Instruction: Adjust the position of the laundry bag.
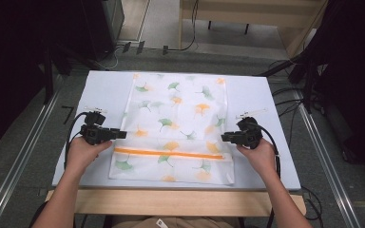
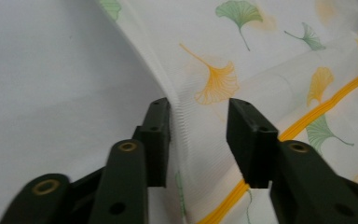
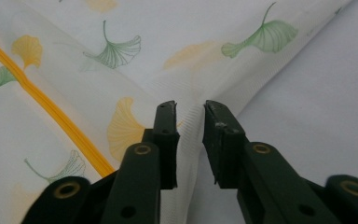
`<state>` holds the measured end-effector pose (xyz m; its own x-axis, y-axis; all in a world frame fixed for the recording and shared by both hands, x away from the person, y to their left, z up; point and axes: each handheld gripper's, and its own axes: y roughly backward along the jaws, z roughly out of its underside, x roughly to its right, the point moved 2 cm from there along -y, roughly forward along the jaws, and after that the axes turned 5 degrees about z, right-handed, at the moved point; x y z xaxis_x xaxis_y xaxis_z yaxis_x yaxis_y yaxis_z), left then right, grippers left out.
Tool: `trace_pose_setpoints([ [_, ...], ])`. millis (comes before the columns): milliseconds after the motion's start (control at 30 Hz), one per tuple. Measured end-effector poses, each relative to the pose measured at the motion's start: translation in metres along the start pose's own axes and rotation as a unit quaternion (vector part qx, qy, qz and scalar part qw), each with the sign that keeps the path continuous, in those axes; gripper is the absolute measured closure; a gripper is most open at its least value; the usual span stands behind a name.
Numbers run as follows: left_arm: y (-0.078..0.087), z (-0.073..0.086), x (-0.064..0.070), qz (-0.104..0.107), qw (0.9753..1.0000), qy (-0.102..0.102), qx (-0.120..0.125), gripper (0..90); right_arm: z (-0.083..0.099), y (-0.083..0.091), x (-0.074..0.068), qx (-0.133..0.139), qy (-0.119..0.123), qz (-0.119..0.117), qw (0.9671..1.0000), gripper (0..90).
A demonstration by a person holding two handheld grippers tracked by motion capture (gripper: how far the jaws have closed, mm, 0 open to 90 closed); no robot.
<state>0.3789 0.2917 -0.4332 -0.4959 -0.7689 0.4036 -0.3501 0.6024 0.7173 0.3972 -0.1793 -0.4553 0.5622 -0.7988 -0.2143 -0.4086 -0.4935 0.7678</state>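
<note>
A white cloth bag (image 1: 176, 123) printed with green and orange ginkgo leaves lies flat on the white table (image 1: 104, 90). An orange zip (image 1: 171, 154) runs across its near part. My left gripper (image 1: 121, 134) is at the bag's left edge. In the left gripper view its jaws (image 2: 198, 105) stand open, with the raised edge of the bag (image 2: 261, 42) between them. My right gripper (image 1: 224, 137) is at the bag's right edge. Its jaws (image 3: 189, 106) are a little apart, astride a ridge of the bag (image 3: 168, 28). The zip (image 3: 51, 109) passes to their left.
The white board rests on a wooden table whose front edge (image 1: 171, 202) shows near the person. Metal rails (image 1: 24, 152) run along both sides. Cables (image 1: 294, 99) lie on the floor at the right and behind the table.
</note>
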Motion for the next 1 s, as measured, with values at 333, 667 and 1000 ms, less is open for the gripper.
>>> trace_pose_setpoints([
  [333,0.008,-0.002,0.014,0.004,0.9998,-0.014,0.015,38.0,0.012,0.023,-0.007,0.02,0.012,0.009,0.9997,67.7],
  [667,0.003,-0.004,0.03,0.002,0.9995,-0.028,0.012,33.9,0.035,0.031,-0.018,0.018,0.013,0.005,0.9997,71.4],
  [1000,-0.005,-0.01,0.047,0.029,0.9989,-0.037,0.011,38.6,0.04,0.013,-0.022,-0.025,0.012,0.002,0.9996,87.9],
])
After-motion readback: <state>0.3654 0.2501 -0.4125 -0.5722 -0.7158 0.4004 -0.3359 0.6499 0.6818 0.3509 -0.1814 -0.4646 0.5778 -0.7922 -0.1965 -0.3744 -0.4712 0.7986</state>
